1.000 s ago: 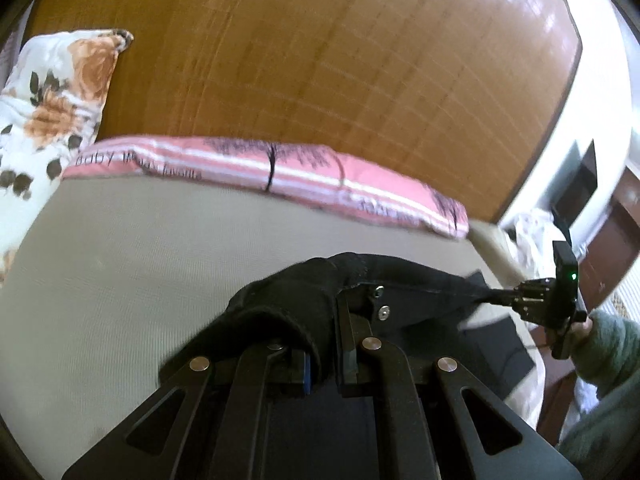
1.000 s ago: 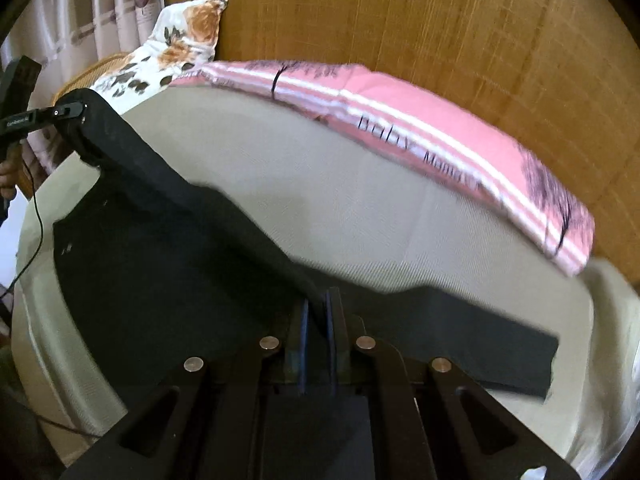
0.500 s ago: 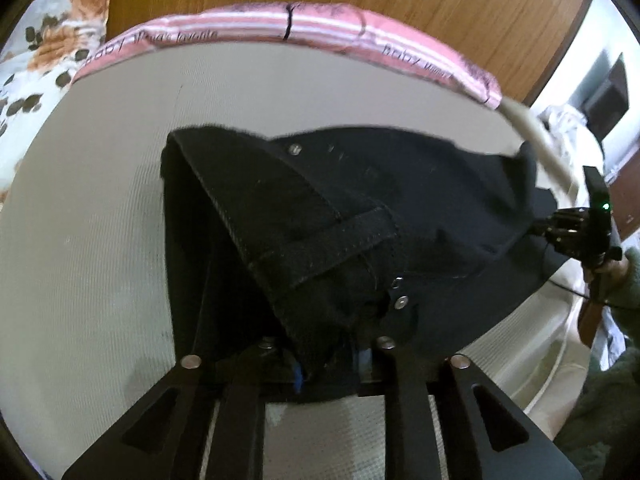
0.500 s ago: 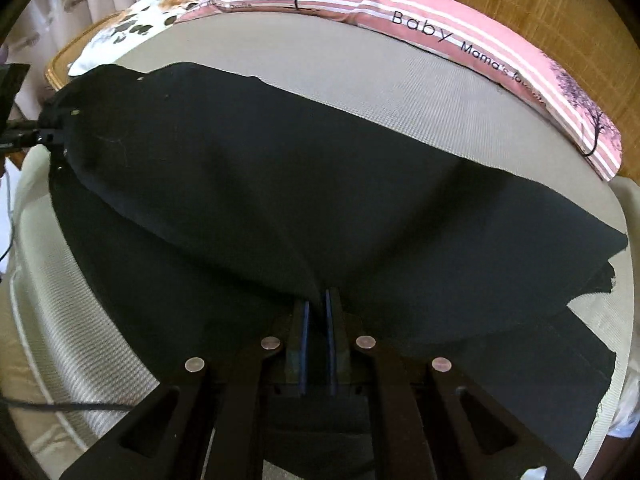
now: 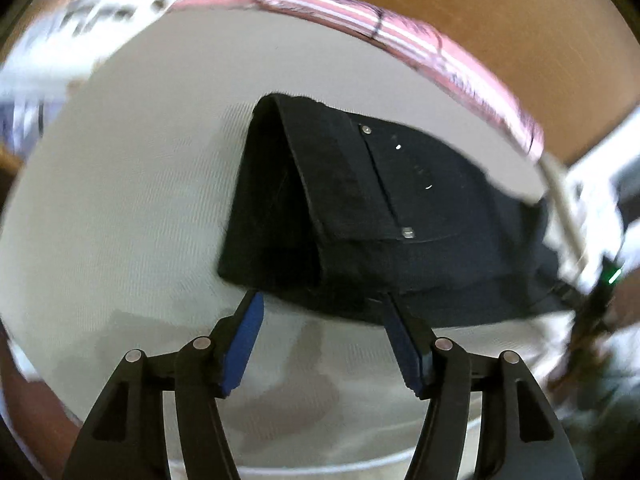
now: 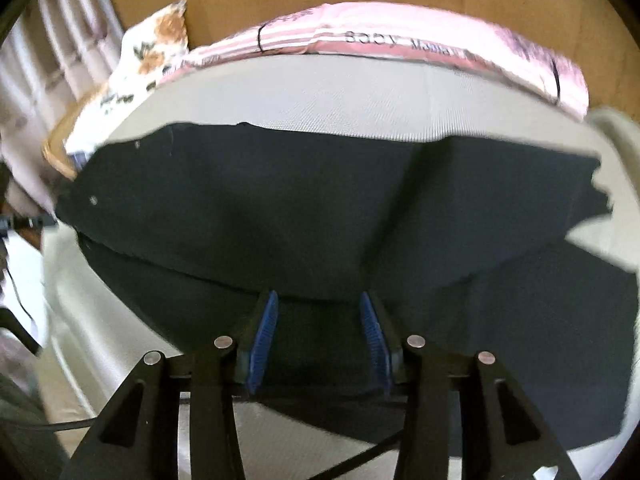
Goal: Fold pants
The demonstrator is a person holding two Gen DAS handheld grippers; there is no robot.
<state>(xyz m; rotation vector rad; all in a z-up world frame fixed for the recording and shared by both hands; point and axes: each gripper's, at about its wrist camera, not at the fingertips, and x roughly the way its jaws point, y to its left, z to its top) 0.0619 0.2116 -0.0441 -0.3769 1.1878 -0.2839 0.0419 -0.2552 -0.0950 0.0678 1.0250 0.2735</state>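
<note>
Black jaws with blue pads fill the bottom of both wrist views, and both pairs are opening. The left gripper point(image 5: 320, 300) stands released at the near hem of the pants point(image 5: 380, 208), its pads point(image 5: 244, 340) wide apart with only grey mattress point(image 5: 120, 200) showing between them; the cloth begins just past the tips. The right gripper point(image 6: 318, 300) is parted less widely, and dark fabric lies under and between its pads point(image 6: 262, 340) without being pinched.

The pants point(image 6: 320, 208) lie doubled on the mattress point(image 6: 340, 92), filling the middle of each frame. In the left view the waistband, with its rivets, forms a raised loop at centre frame, not yet lying flat. In the right view the upper layer crosses the centre, while the lower layer juts out at lower right, its edges out of line.

Beyond, a pink striped pillow point(image 6: 400, 40) runs along the upper frame, a floral pillow point(image 6: 156, 48) sits at upper left, and a wooden headboard point(image 5: 480, 20) closes the top.

Judging by this, the fold has just been laid down. To do it well, both grippers would best draw back clear of the hem without snagging the top layer, then press the raised waistband flat and square the stray edges before any further fold.
</note>
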